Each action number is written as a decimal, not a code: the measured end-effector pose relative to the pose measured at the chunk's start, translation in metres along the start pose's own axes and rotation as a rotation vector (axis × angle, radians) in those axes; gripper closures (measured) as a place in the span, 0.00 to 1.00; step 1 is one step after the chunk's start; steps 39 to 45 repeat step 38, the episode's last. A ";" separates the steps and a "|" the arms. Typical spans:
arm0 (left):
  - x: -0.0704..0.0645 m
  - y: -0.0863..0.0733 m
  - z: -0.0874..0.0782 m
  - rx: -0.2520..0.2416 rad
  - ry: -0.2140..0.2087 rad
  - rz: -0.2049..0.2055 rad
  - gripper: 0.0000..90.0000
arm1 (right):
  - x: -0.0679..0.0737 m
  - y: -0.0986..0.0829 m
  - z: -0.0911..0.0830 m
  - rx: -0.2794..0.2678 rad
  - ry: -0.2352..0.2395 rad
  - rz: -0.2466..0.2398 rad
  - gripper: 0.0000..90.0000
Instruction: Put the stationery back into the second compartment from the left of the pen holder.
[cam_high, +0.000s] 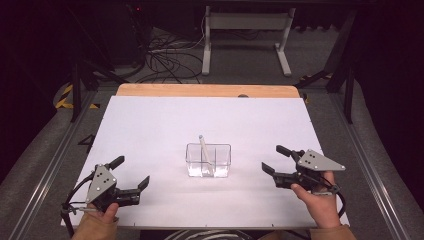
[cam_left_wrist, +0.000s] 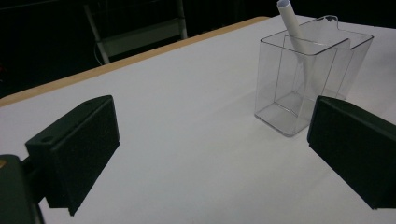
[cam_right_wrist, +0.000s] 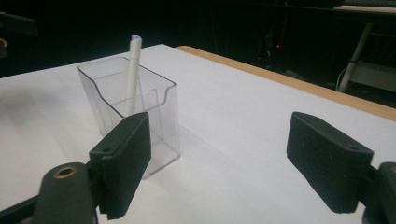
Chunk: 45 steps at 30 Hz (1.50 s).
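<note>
A clear plastic box (cam_high: 208, 160) with an inner divider stands upright at the middle of the white table sheet (cam_high: 150, 130). A white pen (cam_high: 203, 147) leans inside it, tip sticking out above the rim. The box (cam_left_wrist: 308, 79) and pen (cam_left_wrist: 292, 23) lie ahead and to the right of my left gripper (cam_left_wrist: 210, 154), whose jaws are wide apart and empty. My left gripper (cam_high: 132, 172) rests near the front left of the sheet. My right gripper (cam_high: 276, 159) sits right of the box, open, nothing held. From it I see the box (cam_right_wrist: 135, 102) and pen (cam_right_wrist: 133, 70) at left.
The wooden table edge (cam_high: 205, 90) runs along the far side. Beyond it are a white metal stand (cam_high: 245, 35) and a tangle of cables (cam_high: 165, 57) on the floor. Metal rails (cam_high: 45, 165) flank the table. Bare white sheet surrounds the box.
</note>
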<state>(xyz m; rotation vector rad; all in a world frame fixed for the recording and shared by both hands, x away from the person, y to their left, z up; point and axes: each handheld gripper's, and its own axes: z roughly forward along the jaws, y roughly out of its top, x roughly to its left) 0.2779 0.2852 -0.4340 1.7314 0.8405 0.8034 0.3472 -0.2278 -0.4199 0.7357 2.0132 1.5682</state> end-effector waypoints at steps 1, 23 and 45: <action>0.000 0.000 0.000 0.002 -0.002 0.003 0.03 | -0.001 -0.003 -0.002 -0.003 -0.007 0.006 0.25; -0.001 -0.002 0.001 -0.001 -0.008 0.047 0.03 | 0.002 -0.053 -0.017 0.095 -0.064 0.102 0.24; 0.000 -0.003 -0.004 -0.023 -0.017 0.049 0.03 | -0.001 -0.056 -0.012 0.091 -0.069 0.107 0.24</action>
